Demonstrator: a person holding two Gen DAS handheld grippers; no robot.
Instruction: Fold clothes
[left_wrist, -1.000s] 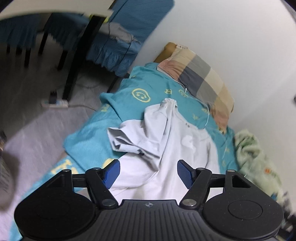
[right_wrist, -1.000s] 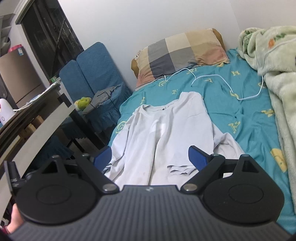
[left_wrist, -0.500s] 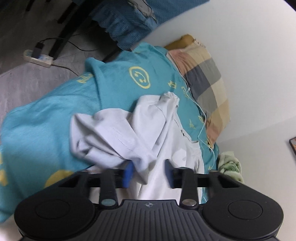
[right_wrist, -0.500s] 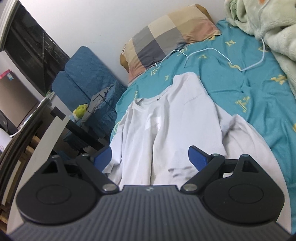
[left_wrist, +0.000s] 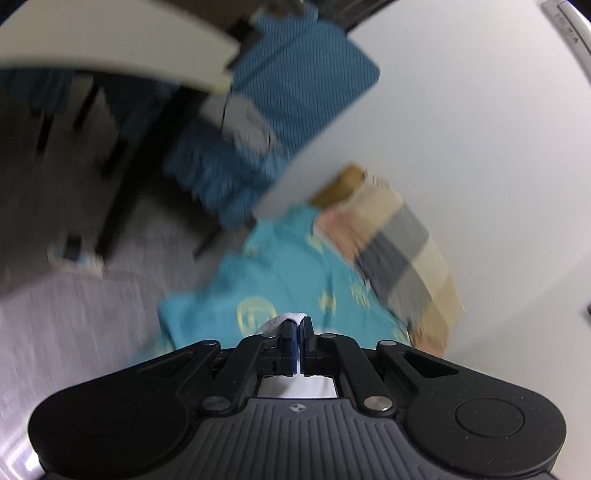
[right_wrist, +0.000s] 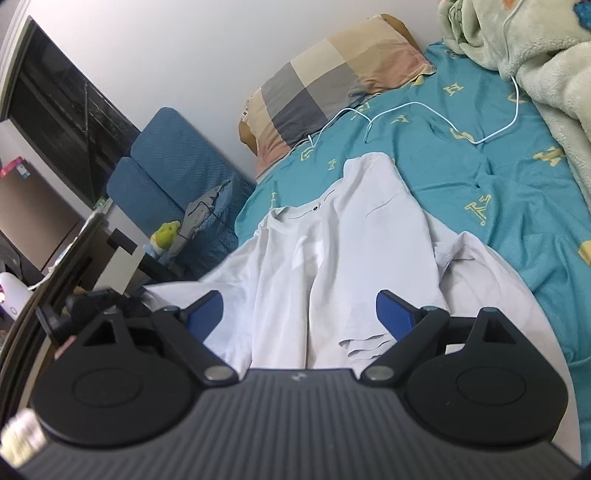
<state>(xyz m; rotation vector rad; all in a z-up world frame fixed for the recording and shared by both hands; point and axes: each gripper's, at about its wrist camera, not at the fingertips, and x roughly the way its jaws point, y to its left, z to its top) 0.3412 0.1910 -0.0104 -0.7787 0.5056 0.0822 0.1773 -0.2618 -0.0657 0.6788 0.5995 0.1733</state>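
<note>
Our left gripper (left_wrist: 298, 338) has its jaws clamped on the white shirt (right_wrist: 343, 251) to lift a fold; right gripper (right_wrist: 299, 312) jaws apart, ready

The left gripper (left_wrist: 299, 325) is seen with its blue-padded fingers (left_wrist: 293, 343) pressed together, a fold of white cloth being pinched between them. The right gripper (right_wrist: 299, 314) is held with its fingers (right_wrist: 391, 314) spread wide apart, nothing being gripped, and is pointed forward and slightly downward.
</note>
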